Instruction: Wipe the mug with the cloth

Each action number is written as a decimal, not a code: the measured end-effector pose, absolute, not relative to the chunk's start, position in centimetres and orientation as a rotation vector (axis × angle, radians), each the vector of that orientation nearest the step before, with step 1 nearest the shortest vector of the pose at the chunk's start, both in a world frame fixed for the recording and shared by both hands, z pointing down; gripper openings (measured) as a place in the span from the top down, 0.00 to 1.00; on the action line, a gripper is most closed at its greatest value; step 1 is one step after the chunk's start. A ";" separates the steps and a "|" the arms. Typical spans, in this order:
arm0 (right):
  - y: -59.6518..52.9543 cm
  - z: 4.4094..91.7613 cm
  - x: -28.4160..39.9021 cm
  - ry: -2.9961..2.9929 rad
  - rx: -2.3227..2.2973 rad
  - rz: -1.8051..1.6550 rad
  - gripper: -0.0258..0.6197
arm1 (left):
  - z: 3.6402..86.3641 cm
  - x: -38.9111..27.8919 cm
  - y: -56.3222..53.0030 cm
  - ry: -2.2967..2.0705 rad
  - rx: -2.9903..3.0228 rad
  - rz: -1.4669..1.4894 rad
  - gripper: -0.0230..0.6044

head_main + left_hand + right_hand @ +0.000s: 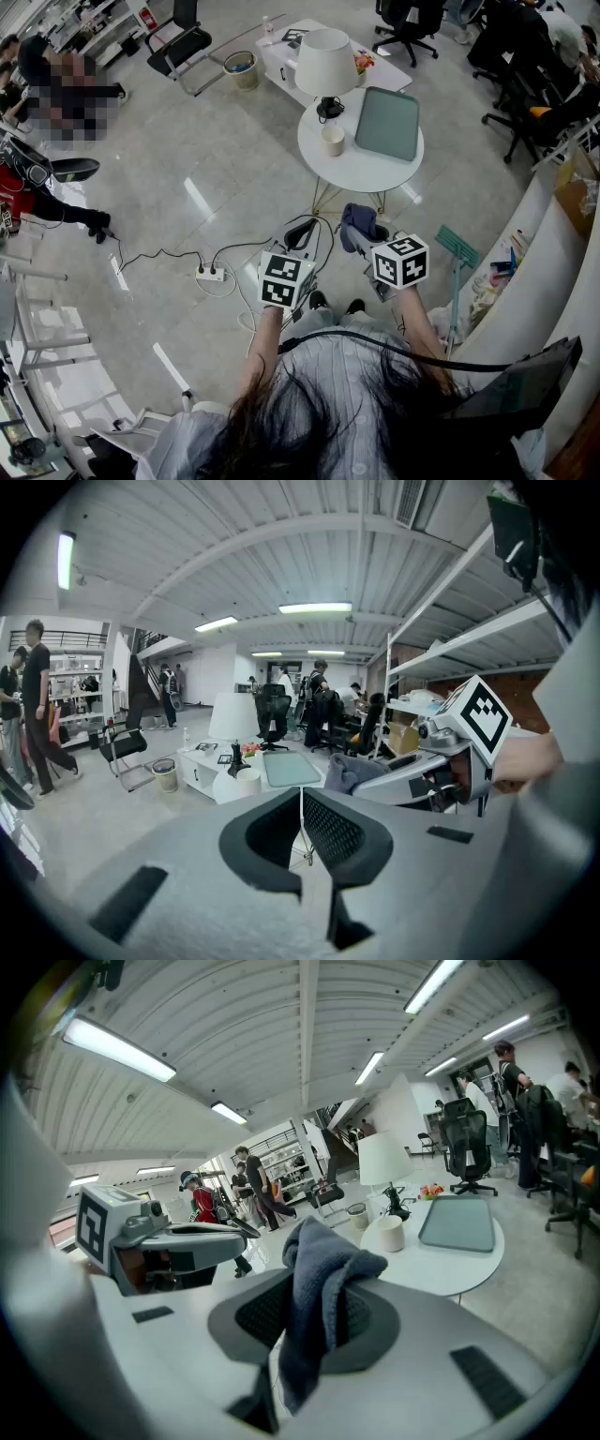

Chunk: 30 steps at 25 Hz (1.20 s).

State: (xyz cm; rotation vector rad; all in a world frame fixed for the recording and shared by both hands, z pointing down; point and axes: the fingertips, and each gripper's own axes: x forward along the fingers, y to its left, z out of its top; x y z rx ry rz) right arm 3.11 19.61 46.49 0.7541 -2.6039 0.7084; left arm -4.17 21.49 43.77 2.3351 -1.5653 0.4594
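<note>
Big grey floor (216,178) everywhere, and the person stands on it a little way back from a round white table (361,173). On the table sits a white lamp (323,64) at the far side, with a grey-green tray (387,122) lying flat on the right half. The mug (333,141) is up on that table too, upright, just left of the tray and right in front of the lamp base, nothing touching it. Both tools are held up side by side, well short of the table.

The left gripper (302,836) has its jaws pressed together with nothing in them, and it's pointing towards the table. The right gripper (323,1312) is pinching the cloth (323,1260), a dark blue-grey one, bunched above the jaws with a tail hanging down below them. So the cloth is in the air and well apart from the mug.

There's also a white power strip (210,274) on the floor to the left, with black cables trailing from it.
</note>
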 end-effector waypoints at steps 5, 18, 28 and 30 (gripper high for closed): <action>18.9 46.9 2.4 -2.591 0.775 0.704 0.83 | 43.9 -5.2 20.8 -1.558 2.341 0.454 0.93; 17.7 47.6 1.3 -2.561 0.890 0.748 0.83 | 44.9 -7.4 19.7 -1.495 2.358 0.456 0.93; 18.8 49.2 1.8 -2.482 0.948 0.759 0.83 | 47.0 -7.5 19.7 -1.399 2.354 0.439 0.93; 18.6 49.3 1.7 -2.473 0.953 0.760 0.83 | 47.2 -7.8 19.6 -1.395 2.350 0.435 0.93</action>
